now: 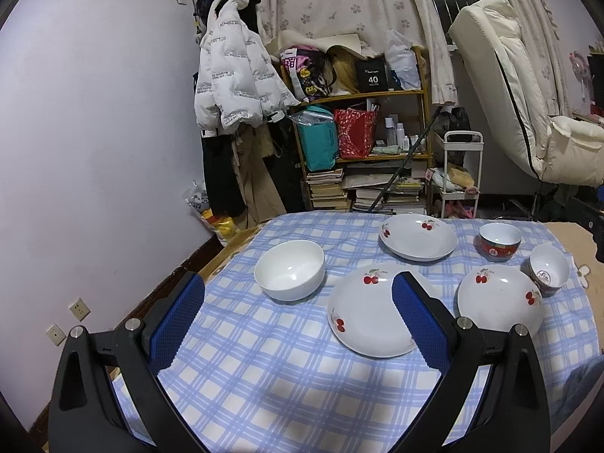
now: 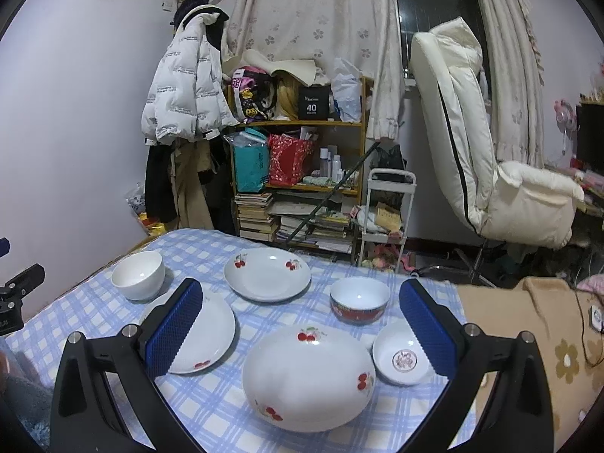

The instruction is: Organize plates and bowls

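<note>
Right wrist: bookshelf (image 2: 298, 173) beyond plates (image 2: 268, 273).

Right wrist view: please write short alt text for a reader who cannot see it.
The open right gripper hovers over a blue checked tablecloth holding three cherry-print plates, a plain white bowl, a red-sided bowl and a small white bowl.

The left gripper (image 1: 298, 292), a black plastic tool with two blue ribbed rubber pads (image 1: 177, 321), hangs in the air with its jaws spread wide and nothing between them. Its two fingers point forward and a little downward.

The right gripper (image 2: 301, 300) has the same black frame and blue ribbed pads (image 2: 424, 324). Its jaws also stand wide apart and hold nothing. In the right wrist view, a black part of the left gripper shows at the left edge.
</note>
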{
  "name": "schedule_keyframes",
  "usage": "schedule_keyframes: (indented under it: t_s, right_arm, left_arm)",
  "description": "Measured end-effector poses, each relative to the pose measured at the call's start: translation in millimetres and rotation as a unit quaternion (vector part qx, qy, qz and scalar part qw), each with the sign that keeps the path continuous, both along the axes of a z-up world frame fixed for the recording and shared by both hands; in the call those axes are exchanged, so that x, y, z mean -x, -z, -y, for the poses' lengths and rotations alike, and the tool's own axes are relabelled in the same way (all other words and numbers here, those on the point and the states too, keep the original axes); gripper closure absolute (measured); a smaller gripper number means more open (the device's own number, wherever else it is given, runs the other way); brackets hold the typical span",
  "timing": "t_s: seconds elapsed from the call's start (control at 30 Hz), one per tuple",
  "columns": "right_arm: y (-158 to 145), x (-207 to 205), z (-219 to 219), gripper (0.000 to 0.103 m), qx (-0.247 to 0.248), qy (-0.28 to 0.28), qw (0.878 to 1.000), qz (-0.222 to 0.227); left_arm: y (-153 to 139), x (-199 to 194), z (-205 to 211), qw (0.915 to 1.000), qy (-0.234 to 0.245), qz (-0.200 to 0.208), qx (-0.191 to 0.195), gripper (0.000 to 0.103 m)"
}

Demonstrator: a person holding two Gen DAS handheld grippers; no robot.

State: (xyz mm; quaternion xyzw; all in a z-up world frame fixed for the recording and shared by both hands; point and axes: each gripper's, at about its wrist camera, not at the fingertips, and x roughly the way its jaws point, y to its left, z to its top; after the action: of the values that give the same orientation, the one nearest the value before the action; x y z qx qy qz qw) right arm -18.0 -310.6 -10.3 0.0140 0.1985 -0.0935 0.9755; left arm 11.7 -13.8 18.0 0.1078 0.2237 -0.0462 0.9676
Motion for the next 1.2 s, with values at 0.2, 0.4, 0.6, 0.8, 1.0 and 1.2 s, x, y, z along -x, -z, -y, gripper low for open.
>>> schedule_keyframes:
  t_s: [0.2,0.4,0.6,0.8,1.0,1.2]
  right_arm:
    - [-14,-22,-4,0.000,-0.025,-0.002,1.000,-0.007]
    - [-25,-45,-3,0.000,-0.045,0.008,0.999,0.005]
    - [-30,-80,-3,0.000,-0.049,0.018,0.999,0.010]
    - [-18,-122,-10,0.000,-0.050,-0.003,0.998,-0.038]
    - [9,-158,-17,0.000,-0.046,-0.024,0.995,-0.087]
    - [40,-189,-20,0.000,-0.043,-0.036,0.990,-0.129]
  left_arm:
    - [-18,-29,3,0.9998,-0.012,-0.012,0.009,0.005]
    - [-29,-59,8,0.9995,-0.029,-0.009,0.003,0.005]
    - [-19,-96,7,0.9972,-0.053,-0.050,0.020,0.005]
    - [1,-127,-7,0.9913,-0.084,-0.087,0.054,0.005]
    - [27,-150,-18,0.9881,-0.100,-0.103,0.056,0.005]
    - [63,-179,-26,0.9778,-0.108,-0.167,0.067,0.005]
